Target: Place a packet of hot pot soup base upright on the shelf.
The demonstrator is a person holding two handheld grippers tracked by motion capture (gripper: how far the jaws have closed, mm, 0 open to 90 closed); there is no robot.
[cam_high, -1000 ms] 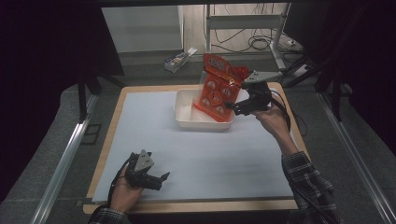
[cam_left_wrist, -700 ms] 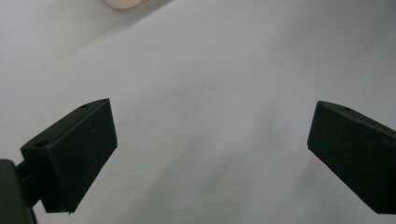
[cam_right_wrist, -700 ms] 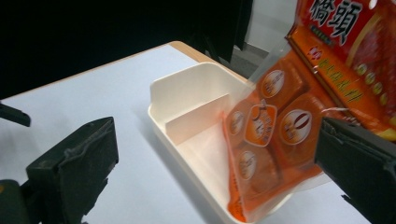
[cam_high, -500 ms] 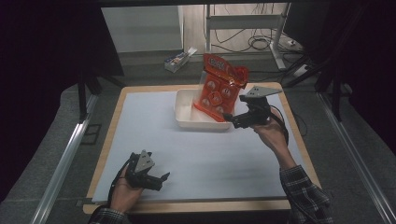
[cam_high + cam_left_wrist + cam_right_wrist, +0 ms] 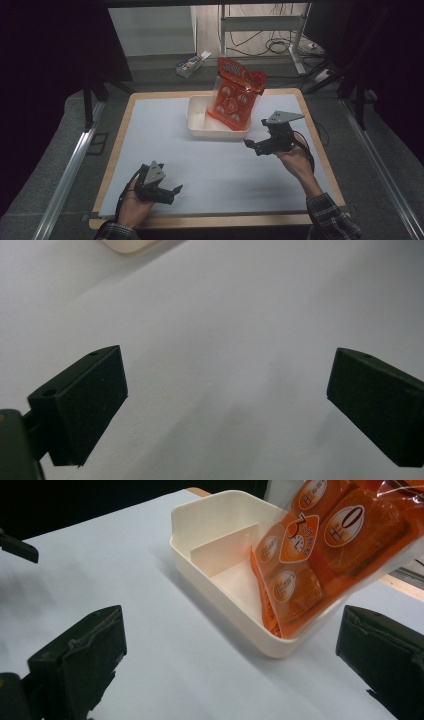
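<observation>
Orange packet [image 5: 233,95] leans in white bin [image 5: 200,127] | both hand-held grippers, right [image 5: 257,146] and left [image 5: 170,192], wide, empty | best grip: packet's upper edge.

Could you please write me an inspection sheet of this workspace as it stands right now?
Surface: pale sheet on a wooden-edged table.
Job's things: white bin with an inner divider, at the far middle; orange snack bag standing tilted in the bin, its top leaning over the rim.
Clutter: nothing seen on the sheet.
Grippers: left gripper open, held low near the front edge, nothing between the jaws; right gripper open, beside the bin, apart from bin and bag.
Cables: a black cable trails from the right gripper; loose cables on the floor behind.
Surroundings: small box on the floor beyond the table; metal frame rails at the sides.
</observation>
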